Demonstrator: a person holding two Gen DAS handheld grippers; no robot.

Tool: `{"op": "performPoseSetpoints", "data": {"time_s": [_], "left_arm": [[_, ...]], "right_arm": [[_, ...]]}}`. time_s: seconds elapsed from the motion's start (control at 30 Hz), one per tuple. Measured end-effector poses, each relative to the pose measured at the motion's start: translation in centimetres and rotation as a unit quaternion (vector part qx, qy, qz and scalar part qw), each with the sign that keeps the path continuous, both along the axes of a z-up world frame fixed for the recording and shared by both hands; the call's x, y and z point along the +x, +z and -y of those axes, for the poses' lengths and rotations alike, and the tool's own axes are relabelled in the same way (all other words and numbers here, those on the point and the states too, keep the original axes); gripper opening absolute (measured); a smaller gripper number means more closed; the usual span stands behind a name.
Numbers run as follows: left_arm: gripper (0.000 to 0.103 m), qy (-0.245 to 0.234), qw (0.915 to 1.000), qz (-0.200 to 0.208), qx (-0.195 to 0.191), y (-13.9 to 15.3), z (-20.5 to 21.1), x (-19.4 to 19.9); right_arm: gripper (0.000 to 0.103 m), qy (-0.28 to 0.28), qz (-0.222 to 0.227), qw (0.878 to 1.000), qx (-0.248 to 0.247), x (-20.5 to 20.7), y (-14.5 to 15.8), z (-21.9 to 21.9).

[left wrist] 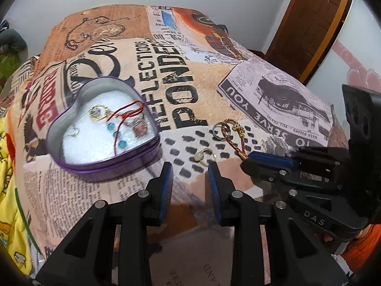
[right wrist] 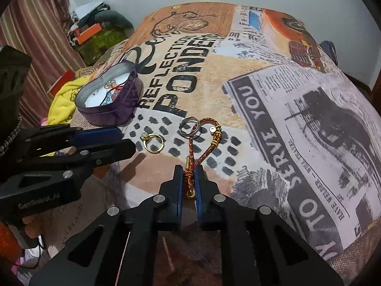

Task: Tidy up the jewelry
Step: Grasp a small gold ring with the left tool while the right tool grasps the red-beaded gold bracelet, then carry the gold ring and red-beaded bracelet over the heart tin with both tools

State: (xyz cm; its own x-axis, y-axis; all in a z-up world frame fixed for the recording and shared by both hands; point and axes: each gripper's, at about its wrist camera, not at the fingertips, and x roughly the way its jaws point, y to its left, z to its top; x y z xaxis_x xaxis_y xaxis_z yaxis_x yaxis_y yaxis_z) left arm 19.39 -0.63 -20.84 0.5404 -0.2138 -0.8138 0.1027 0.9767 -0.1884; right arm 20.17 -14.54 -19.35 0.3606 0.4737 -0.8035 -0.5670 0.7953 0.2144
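Clamping braided bracelet [right wrist: 190,166]: right claw [right wrist: 189,178] | left claw [left wrist: 189,174] apart | grip visible in right view only

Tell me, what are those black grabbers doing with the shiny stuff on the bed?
A person is tidying jewelry into the heart tin. The right gripper is shut on the red-gold bracelet. The left gripper is open, just short of the gold ring. A silver ring also lies on the blanket.

Left claw [left wrist: 189,170] parted; right claw [right wrist: 189,181] seemingly clamped.
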Motion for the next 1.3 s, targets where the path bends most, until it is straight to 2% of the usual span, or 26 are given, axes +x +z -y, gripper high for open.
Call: {"op": "performPoseSetpoints", "data": {"time_s": [0.17, 0.37, 0.6, 0.87, 1.07, 1.3], "left_arm": [[0.028, -0.004, 1.0, 0.0, -0.002, -0.2, 0.6, 0.7], [0.007, 0.005, 0.9999, -0.007, -0.014, -0.8, 0.7, 1.9], [0.006, 0.009, 0.9997, 0.004, -0.022, -0.4, 0.3, 1.5], [0.006, 0.02, 0.999, 0.04, -0.011, 2.0, -0.6, -0.5], [0.006, 0.036, 0.9972, 0.065, 0.004, 4.1, -2.1, -2.2], [0.006, 0.076, 0.9941, 0.077, 0.015, 5.2, -5.6, -4.1]], "right_arm": [[0.008, -0.011, 0.003, 1.0, 0.003, -0.7, 0.3, 1.0], [0.008, -0.032, 0.007, 0.999, 0.018, -1.0, 1.2, 2.6], [0.008, -0.045, 0.031, 0.998, 0.03, -1.4, 3.2, 3.7], [0.008, -0.045, 0.058, 0.996, 0.046, -1.2, 5.2, 3.5], [0.008, -0.036, 0.071, 0.995, 0.057, -1.4, 6.2, 2.0], [0.008, -0.009, 0.082, 0.994, 0.073, -1.6, 7.0, -1.2]]}}
